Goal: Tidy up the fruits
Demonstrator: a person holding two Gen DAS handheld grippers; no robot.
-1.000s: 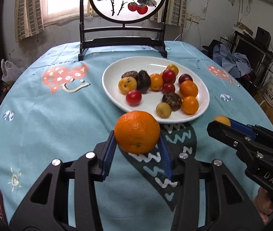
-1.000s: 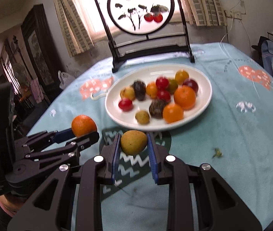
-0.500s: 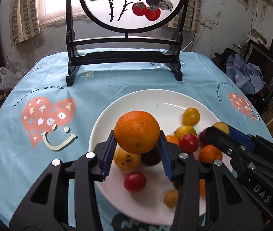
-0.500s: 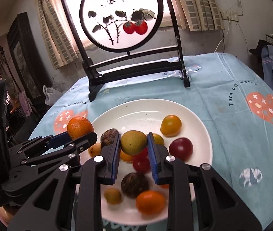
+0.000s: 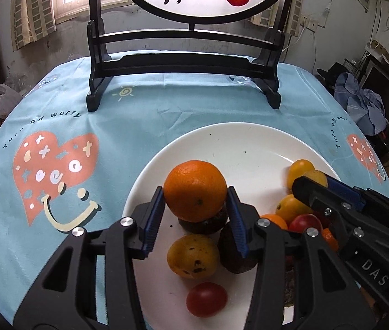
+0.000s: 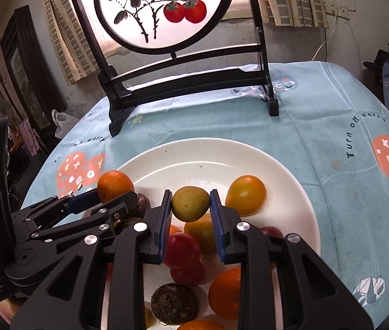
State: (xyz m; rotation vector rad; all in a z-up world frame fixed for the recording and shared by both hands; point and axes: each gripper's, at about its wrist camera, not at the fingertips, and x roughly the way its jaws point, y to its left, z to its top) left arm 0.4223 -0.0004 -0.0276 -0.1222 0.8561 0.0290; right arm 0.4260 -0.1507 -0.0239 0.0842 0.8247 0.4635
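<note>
Orange fruit, a mandarin-type orange [image 5: 195,189], is pinched between the blue pads of the left gripper [image 5: 196,214], held over the left half of the white plate [image 5: 238,143], above a dark fruit [image 5: 202,224] and a spotted yellow fruit [image 5: 193,255] already lying there. Right gripper [image 6: 190,214] is clamped on a small green-yellow mango-like fruit [image 6: 190,203], over the middle of the plate, above the red fruits [image 6: 182,250] and just left of a yellow-orange tomato-like fruit [image 6: 245,194]. Both grips are sideways across the widest part, probably so the round fruit does not roll out. Both tools sit side by side, near each other but apart; each shows in the other's view. Far half of the plate is bare white, so likely drop spots are there, clear of the pile at the near edge. Plate sits on a blue printed tablecloth [image 5: 139,126], toward its right side, with a black-framed round painted screen [image 6: 164,11] standing at the far edge. Judgement: both fruits in carry, release onto the plate not yet done; risk is a dropped fruit knocking others and rolling.
</note>
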